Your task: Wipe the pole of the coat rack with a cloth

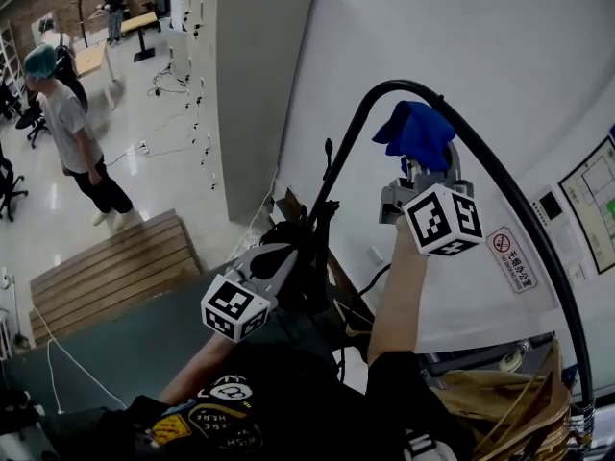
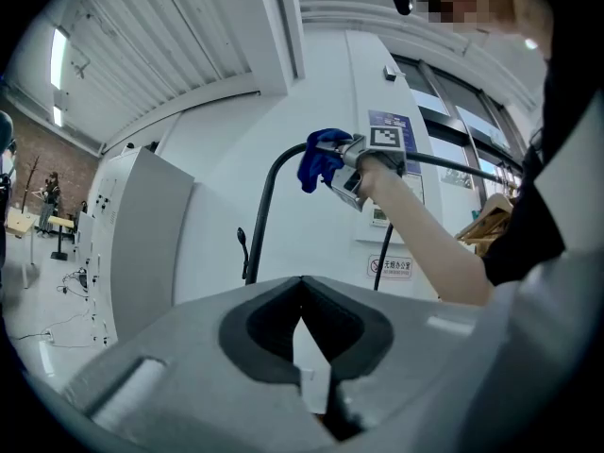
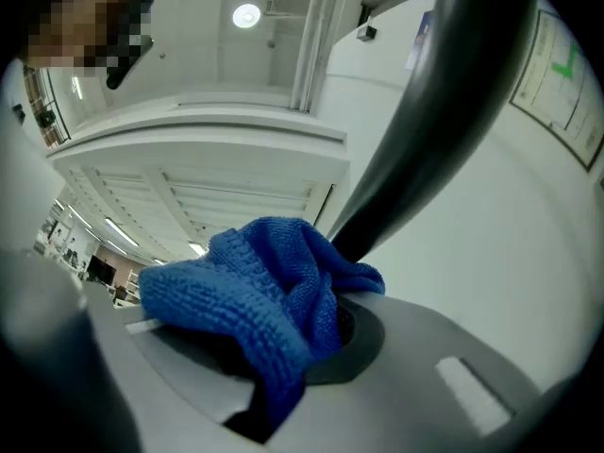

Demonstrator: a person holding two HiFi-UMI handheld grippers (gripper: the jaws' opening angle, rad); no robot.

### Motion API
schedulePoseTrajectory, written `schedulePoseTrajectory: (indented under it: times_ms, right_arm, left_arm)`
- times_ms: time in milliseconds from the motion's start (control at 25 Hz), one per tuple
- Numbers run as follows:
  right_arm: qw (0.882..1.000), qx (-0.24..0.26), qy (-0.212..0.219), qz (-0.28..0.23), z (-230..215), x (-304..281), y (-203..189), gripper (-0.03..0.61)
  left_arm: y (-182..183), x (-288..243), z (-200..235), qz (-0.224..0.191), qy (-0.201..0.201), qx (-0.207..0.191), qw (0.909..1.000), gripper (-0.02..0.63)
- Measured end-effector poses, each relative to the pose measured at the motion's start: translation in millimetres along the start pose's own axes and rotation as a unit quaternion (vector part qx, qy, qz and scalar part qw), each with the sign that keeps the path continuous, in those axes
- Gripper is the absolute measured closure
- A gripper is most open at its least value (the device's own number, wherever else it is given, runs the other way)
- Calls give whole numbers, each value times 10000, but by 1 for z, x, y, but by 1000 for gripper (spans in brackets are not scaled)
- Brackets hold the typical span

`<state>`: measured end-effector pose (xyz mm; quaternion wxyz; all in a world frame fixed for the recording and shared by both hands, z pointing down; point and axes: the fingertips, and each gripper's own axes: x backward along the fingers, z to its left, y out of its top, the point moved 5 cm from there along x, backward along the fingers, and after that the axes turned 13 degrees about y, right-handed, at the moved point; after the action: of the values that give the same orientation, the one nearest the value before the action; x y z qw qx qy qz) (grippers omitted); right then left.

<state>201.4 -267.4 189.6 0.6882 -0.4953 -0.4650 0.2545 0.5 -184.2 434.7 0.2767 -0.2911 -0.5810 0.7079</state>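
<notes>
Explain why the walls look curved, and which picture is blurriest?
Head view: the wide lens bends the grey wall panel, light is even. Left gripper view: dark rounded corners, bent ceiling lines. Right gripper view: the lamp glares, the pole is a close blur, the cloth is sharp.

red no-smoking sign (image 1: 511,257) on wall (image 1: 432,46), characters illegible

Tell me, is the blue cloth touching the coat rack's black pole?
Touching. The right gripper view shows the cloth bunched against the pole, with no gap between them.
</notes>
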Motion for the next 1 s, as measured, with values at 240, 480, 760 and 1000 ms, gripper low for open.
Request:
schedulePoseTrajectory:
  times_ms: [240, 480, 760, 1000]
  right_arm:
    - [9999, 88, -95, -52, -15, -5, -6, 551]
    - [9971, 196, 238, 692, -23, -61, -48, 549]
    - [9927, -125, 377, 1137, -13, -51, -131, 548]
    - [9722, -497, 460, 2241, -2, -11, -219, 548]
  left_arm:
    - [-4, -11, -2, 79, -32, -41, 10000, 612]
    - [0, -5, 9, 10, 225, -92, 9997, 612]
    - [1, -8, 13, 12, 315, -73, 9995, 612]
    - [-3, -19, 7, 69, 181, -50, 9998, 612]
